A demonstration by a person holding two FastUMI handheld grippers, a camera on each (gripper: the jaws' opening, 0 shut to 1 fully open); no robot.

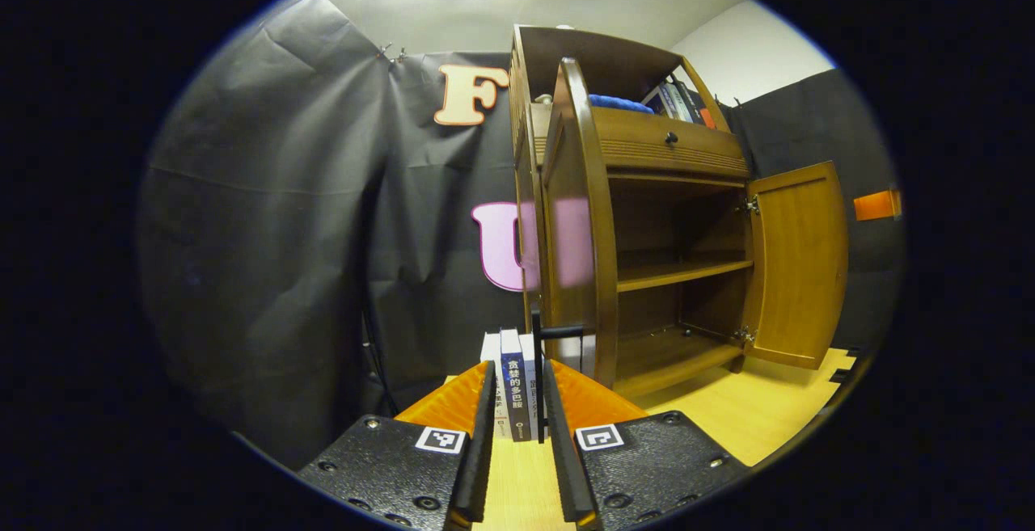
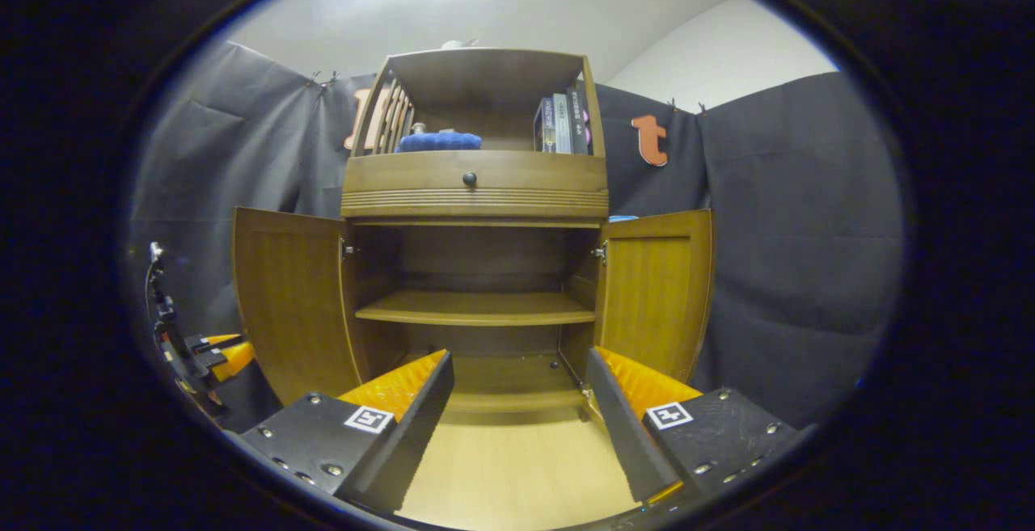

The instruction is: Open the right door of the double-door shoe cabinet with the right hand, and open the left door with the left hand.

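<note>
Left gripper view: the left gripper [image 1: 517, 389] has its two black fingers [image 1: 483, 402] drawn close together around the thin black handle [image 1: 537, 369] of the left door [image 1: 578, 224]. Whether both pads actually press on the handle cannot be told. Each finger base carries a square black-and-white marker [image 1: 441, 440] on textured black plastic, with ribbed orange backing [image 1: 453, 398] behind the pad. Just past the fingertips stand three upright books [image 1: 511, 385]; their spine lettering is not repeated here.

The left door is swung wide and is seen nearly edge-on. The right door [image 1: 796, 264] also stands open on metal hinges [image 1: 750, 204].

Right gripper view: the right gripper [image 2: 517, 402] has its fingers spread well apart and holds nothing. It faces the shoe cabinet [image 2: 475, 191] head-on. Both doors are open, exposing one inner shelf [image 2: 475, 307] and the cabinet bottom. Above them sits a drawer [image 2: 473, 179] with a small dark round knob [image 2: 469, 179], then an open top bay holding a blue cloth [image 2: 439, 141] and a row of books [image 2: 560, 123].

The cabinet is smooth, glossy brown wood. It stands on a pale wood-grain floor [image 2: 509, 466]. Black cloth walls surround it below a white ceiling.
</note>
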